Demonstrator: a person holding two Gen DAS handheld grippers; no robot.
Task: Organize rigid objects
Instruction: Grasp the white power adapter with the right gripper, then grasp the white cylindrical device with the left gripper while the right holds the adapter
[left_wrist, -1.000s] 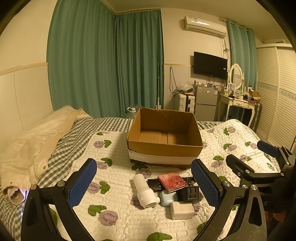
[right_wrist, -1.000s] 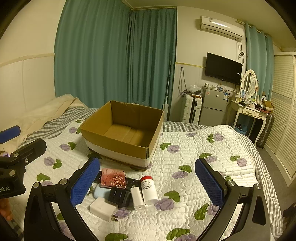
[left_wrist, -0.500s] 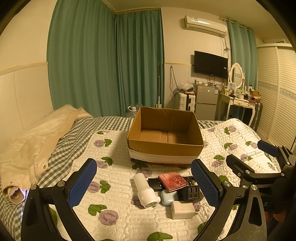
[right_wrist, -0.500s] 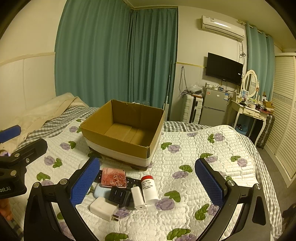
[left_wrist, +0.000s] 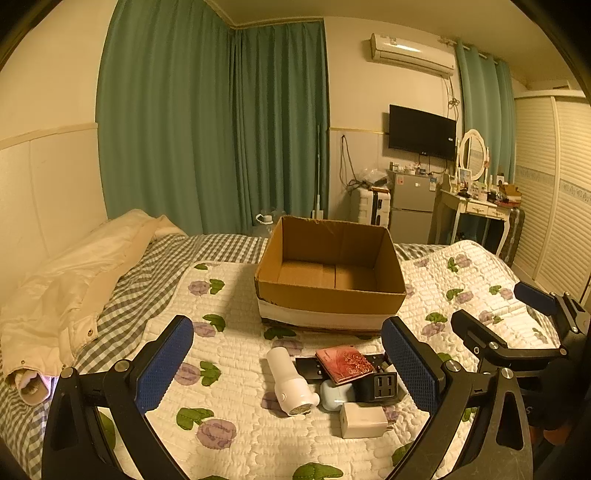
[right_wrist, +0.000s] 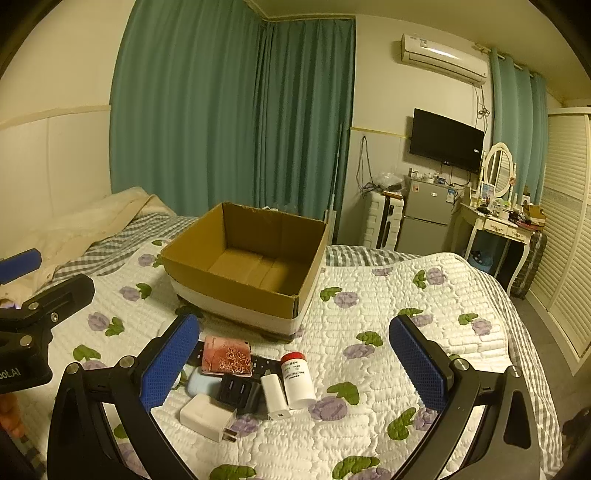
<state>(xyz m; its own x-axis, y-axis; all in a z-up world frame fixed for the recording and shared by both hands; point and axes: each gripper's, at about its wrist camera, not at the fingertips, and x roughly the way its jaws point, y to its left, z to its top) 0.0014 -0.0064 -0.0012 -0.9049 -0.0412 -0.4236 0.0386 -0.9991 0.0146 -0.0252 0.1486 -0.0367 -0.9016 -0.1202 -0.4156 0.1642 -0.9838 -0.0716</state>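
An open, empty cardboard box (left_wrist: 328, 291) (right_wrist: 236, 284) stands on the quilted bed. In front of it lies a small pile: a white cylindrical device (left_wrist: 290, 384), a red patterned case (left_wrist: 345, 363) (right_wrist: 227, 356), a black USB charger (left_wrist: 378, 386) (right_wrist: 238, 391), a light blue case (left_wrist: 334, 395), a white plug adapter (left_wrist: 362, 424) (right_wrist: 207, 415), a white stick (right_wrist: 275, 395) and a red-capped white bottle (right_wrist: 297, 380). My left gripper (left_wrist: 288, 365) is open and empty above the pile. My right gripper (right_wrist: 295, 362) is open and empty above the pile.
A cream jacket (left_wrist: 74, 288) lies on the checked sheet at the left. The right gripper's body (left_wrist: 517, 332) shows at the right of the left wrist view. A dresser (right_wrist: 498, 229), fridge (right_wrist: 424, 221) and wardrobe (right_wrist: 569, 240) stand beyond the bed.
Both grippers have drifted very slightly; the pile and box sit a touch lower in the views. Nothing was taken hold of or moved.
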